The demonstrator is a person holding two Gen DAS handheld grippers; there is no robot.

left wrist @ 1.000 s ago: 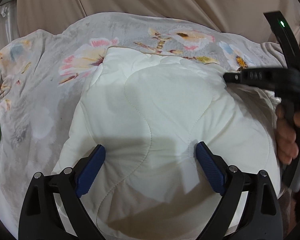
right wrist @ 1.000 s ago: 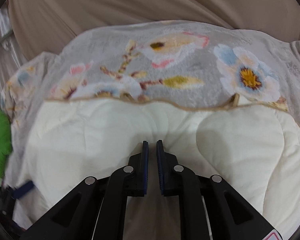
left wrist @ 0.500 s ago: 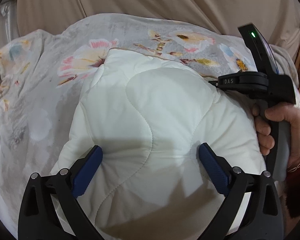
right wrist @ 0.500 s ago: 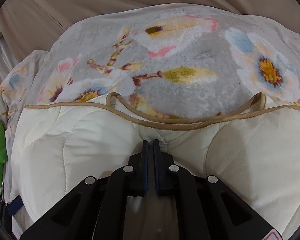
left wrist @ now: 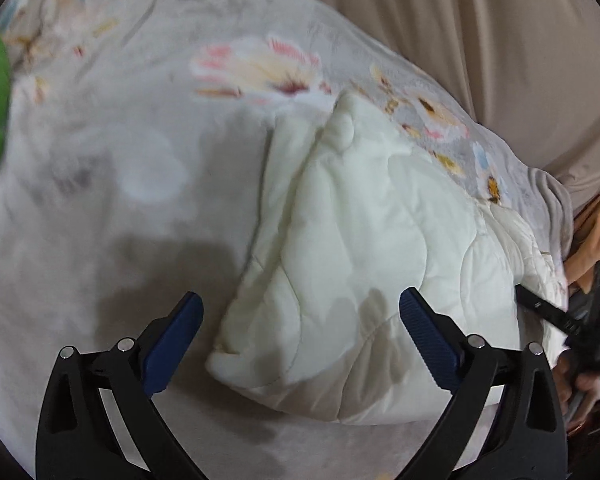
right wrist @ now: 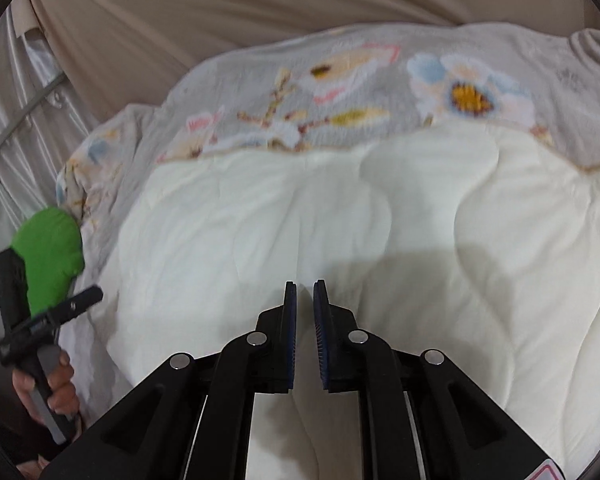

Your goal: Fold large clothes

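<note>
- The cream quilt (left wrist: pixel 364 240) lies in a puffy folded bundle on the flowered blanket (left wrist: pixel 140 120) that covers the bed; its near corner sits loose and lifted
- The left gripper (left wrist: pixel 300 332) hovers over that corner with its jaws spread wide and nothing pressed between them, so the fold could spring open while no one pins it
- The right gripper (right wrist: pixel 305 336) hangs above the quilt's middle, its jaws nearly together and easing apart, with no cloth visibly between them; a thin pinch there would likely slip off the thick padding
- Grabbing low could catch the flowered blanket too and drag it along
- The green cloth (right wrist: pixel 48 252) at the side might get swept
</note>
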